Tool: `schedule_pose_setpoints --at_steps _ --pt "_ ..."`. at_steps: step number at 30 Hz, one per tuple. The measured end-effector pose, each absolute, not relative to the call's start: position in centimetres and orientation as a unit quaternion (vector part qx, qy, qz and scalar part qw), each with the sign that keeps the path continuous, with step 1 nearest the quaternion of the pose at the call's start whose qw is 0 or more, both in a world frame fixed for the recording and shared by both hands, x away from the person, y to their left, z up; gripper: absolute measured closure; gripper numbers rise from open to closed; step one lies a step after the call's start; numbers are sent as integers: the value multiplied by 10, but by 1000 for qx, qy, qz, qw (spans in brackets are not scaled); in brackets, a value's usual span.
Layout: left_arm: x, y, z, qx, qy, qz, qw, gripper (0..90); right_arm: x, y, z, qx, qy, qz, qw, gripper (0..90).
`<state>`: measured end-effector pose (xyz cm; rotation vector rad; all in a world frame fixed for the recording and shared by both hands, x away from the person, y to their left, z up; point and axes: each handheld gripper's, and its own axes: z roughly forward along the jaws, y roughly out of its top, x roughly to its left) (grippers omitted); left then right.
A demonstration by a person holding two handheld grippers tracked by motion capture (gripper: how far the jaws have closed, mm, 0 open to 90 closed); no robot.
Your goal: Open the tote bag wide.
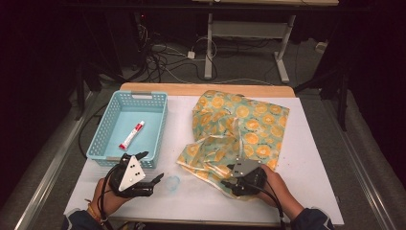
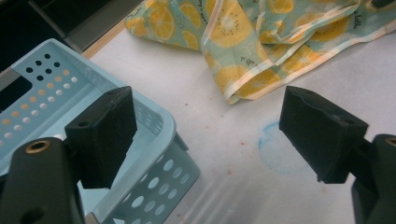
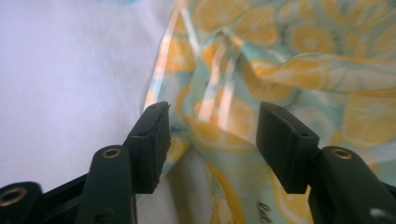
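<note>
The right tongs (image 1: 229, 186) are hovering half open over the near edge of the crumpled lemon-print cloth (image 1: 242, 129), fabric lying between the jaws but not pinched, so a grab at that hem looks to be the step in hand; closing squarely on one layer is what the next move calls for. The left tongs (image 1: 152, 168) are waiting wide and empty. Just beyond them, the blue basket (image 1: 109, 152) is holding a single small tube (image 1: 132, 135).

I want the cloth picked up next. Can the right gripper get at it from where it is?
Probably yes: the right gripper has open jaws over the cloth's near edge, nothing between.
</note>
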<state>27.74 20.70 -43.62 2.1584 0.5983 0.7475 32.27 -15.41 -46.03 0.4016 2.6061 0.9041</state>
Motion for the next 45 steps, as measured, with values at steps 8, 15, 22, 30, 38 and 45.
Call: schedule_pose_setpoints --at_steps 8,15,22,30,38,45 --pt "279 208 -435 844 237 294 382 184 337 -149 -463 157 925 311 154 857" --pt "284 213 -429 835 246 302 388 184 341 -155 -433 185 889 384 166 879" --pt "289 217 -424 827 255 310 393 184 338 -169 -376 207 818 464 270 891" --pt "298 234 -416 811 297 325 385 184 336 -196 -332 248 732 533 346 891" --pt "317 250 -405 804 340 330 360 184 323 -212 -307 255 681 565 390 891" --pt "347 259 -396 823 369 306 305 184 320 -216 -302 257 677 568 391 891"
